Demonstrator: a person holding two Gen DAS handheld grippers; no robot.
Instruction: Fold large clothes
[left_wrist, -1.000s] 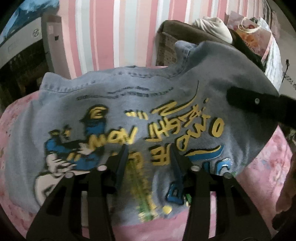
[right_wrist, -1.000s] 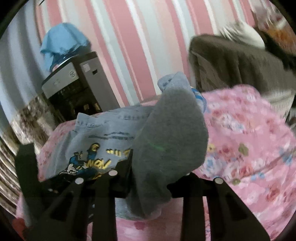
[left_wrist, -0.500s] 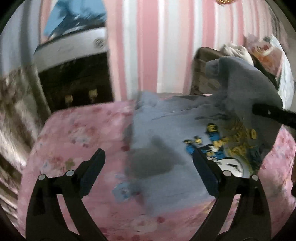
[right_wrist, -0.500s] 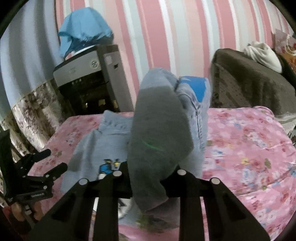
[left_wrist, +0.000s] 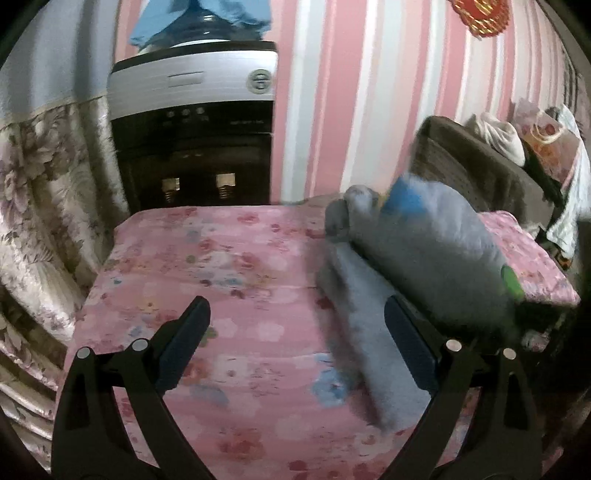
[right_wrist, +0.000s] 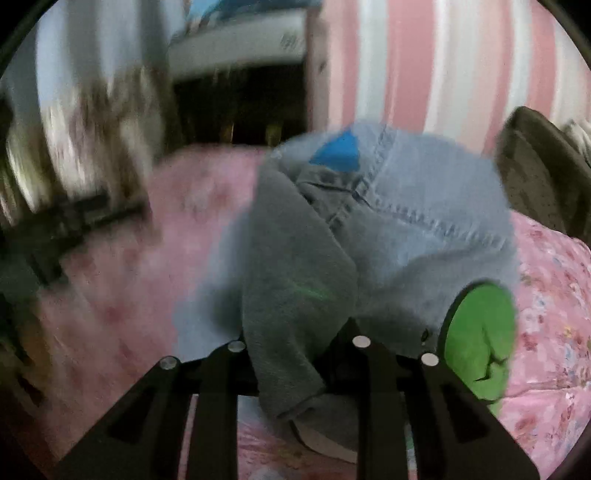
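Mid-fold: the right gripper (right_wrist: 299, 354) pinches the bunched denim shirt (right_wrist: 369, 236), carrying it above the pink bed (left_wrist: 229, 266). The left gripper (left_wrist: 295, 332), jaws spread and empty, needs a fresh hold at three o'clock.

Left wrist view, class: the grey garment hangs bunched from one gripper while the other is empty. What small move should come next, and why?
Probably lower the grey garment onto the pink floral cover and bring the left gripper across to take a free edge. The right gripper alone pinches the bunched cloth, the left's fingers have just opened wide with nothing between them, and a fold needs two corners held.
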